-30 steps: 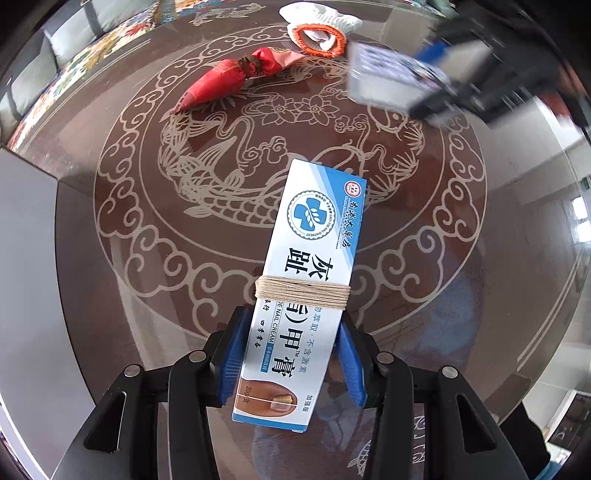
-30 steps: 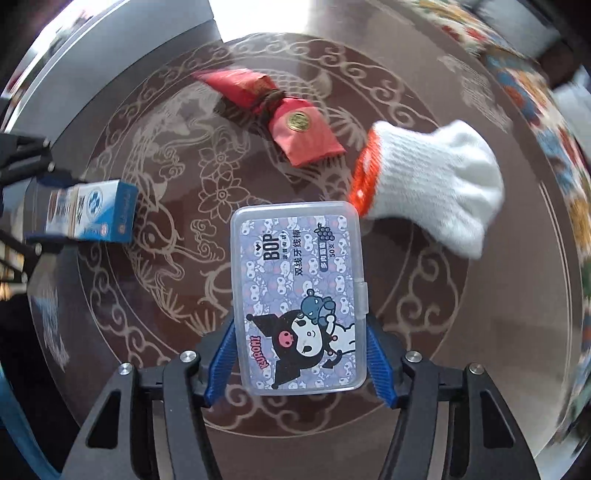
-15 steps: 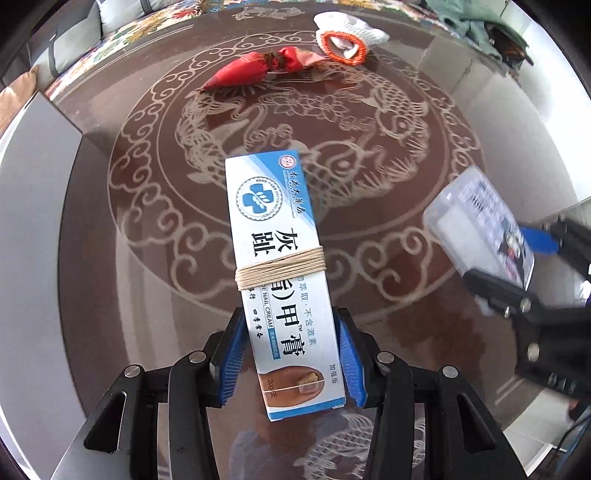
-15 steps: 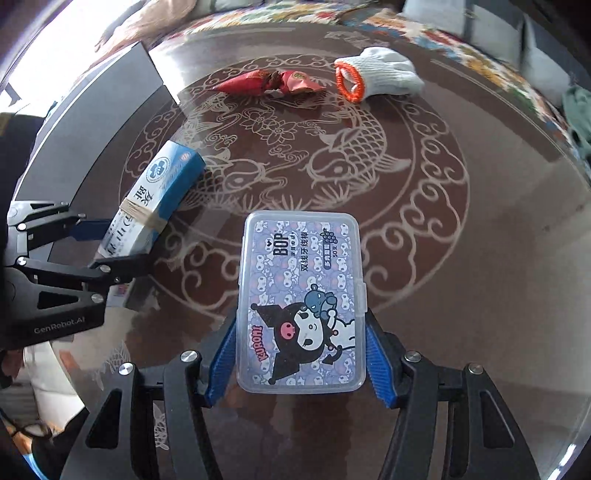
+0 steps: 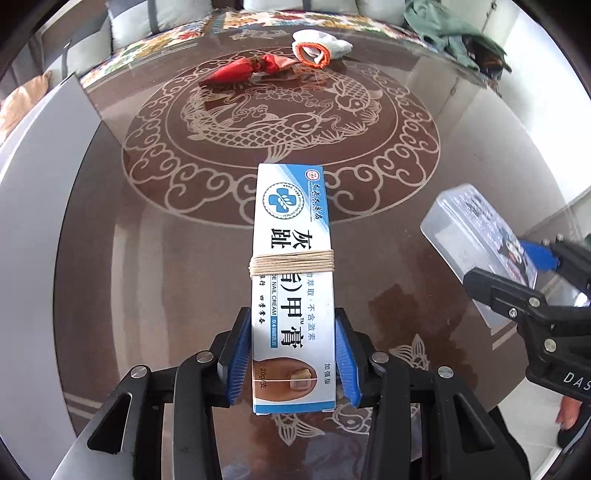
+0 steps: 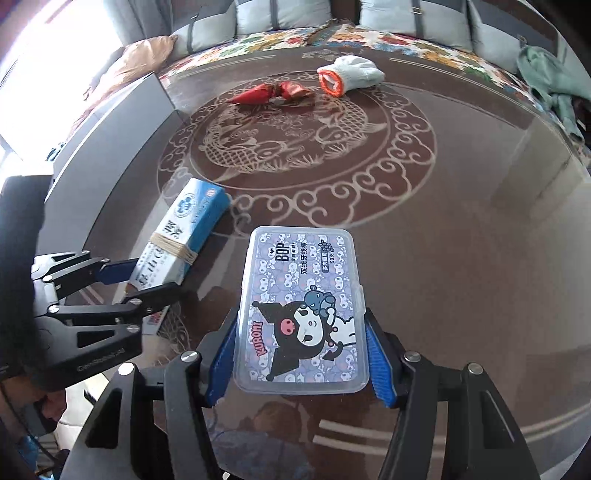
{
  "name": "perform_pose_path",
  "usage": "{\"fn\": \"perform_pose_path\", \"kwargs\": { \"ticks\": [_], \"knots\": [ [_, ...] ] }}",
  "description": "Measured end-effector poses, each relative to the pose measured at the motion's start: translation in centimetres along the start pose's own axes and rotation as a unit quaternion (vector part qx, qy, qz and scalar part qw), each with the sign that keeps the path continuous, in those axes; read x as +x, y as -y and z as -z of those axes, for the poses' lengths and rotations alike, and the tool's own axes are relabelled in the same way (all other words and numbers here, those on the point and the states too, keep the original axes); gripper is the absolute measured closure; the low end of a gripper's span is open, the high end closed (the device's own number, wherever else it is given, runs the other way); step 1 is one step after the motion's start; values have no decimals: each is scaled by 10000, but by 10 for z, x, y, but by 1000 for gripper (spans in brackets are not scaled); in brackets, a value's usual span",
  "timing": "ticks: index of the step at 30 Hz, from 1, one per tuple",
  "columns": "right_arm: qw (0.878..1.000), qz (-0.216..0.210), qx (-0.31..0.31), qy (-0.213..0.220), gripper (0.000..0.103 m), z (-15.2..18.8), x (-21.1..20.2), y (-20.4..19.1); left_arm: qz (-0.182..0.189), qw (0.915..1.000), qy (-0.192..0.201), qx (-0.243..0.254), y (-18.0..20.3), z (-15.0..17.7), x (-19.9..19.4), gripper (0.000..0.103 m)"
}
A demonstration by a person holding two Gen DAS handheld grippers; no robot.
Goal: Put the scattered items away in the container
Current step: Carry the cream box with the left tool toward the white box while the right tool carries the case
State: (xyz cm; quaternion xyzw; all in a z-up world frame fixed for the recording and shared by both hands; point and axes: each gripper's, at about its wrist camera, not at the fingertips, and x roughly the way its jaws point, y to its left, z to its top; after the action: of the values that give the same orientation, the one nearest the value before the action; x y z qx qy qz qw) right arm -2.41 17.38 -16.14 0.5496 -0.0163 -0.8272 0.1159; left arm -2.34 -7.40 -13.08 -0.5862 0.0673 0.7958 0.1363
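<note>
My left gripper (image 5: 291, 354) is shut on a blue-and-white nail cream box (image 5: 291, 273) bound with string, held above the near edge of the brown glass table (image 5: 369, 206). My right gripper (image 6: 301, 354) is shut on a clear floss pick case (image 6: 301, 314) with a cartoon lid. The case also shows in the left wrist view (image 5: 476, 240), and the cream box shows in the right wrist view (image 6: 181, 240). A red wrapped pouch (image 5: 251, 70) and a white glove (image 5: 317, 50) with an orange cuff lie at the far side of the table. No container is in view.
A grey slab (image 6: 110, 129) runs along the table's left side. A sofa with grey cushions (image 6: 280, 14) and a floral cover stands behind the table. A green cloth (image 5: 443, 29) lies at the far right.
Both grippers have pulled back toward the near edge of the table with their items still held. The pouch and glove now sit farther away and have not moved on the table.
</note>
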Motion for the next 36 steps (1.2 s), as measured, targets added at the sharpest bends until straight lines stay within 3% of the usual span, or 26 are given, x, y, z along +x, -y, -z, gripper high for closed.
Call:
{"fn": "perform_pose_path", "kwargs": {
  "ticks": [11, 15, 17, 19, 23, 25, 26, 28, 29, 33, 36],
  "knots": [
    [9983, -73, 504, 294, 42, 36, -1, 7, 304, 9989, 176, -294, 45, 39, 23, 62],
    [9989, 46, 390, 247, 42, 40, 2, 2, 230, 9993, 167, -239, 66, 6, 77, 62],
    [9989, 69, 414, 211, 42, 43, 5, 3, 185, 9994, 167, -220, 97, -26, 108, 62],
    [9989, 87, 412, 213, 42, 45, 6, 3, 148, 9995, 160, -215, 93, -25, 109, 62],
    [9989, 192, 350, 225, 42, 46, 8, -1, -156, 9997, 166, -67, 138, -73, 147, 62],
    [9990, 260, 297, 226, 42, 46, 8, -3, -303, 9994, 190, -16, 149, -82, 156, 59],
    [9989, 285, 297, 238, 41, 47, 8, -4, -304, 9993, 204, -37, 156, -89, 162, 53],
    [9986, 366, 275, 271, 41, 49, 9, -6, -146, 9997, 171, -94, 190, -131, 197, 26],
    [9984, 440, 215, 286, 41, 50, 9, -9, -174, 9997, 118, -83, 192, -132, 202, 14],
    [9980, 489, 164, 372, 40, 53, 9, -10, -333, 9992, 190, -147, 185, -117, 201, 0],
    [9976, 485, 249, 418, 40, 53, 9, -9, -341, 9990, 139, -237, 176, -116, 201, 0]
  ]
}}
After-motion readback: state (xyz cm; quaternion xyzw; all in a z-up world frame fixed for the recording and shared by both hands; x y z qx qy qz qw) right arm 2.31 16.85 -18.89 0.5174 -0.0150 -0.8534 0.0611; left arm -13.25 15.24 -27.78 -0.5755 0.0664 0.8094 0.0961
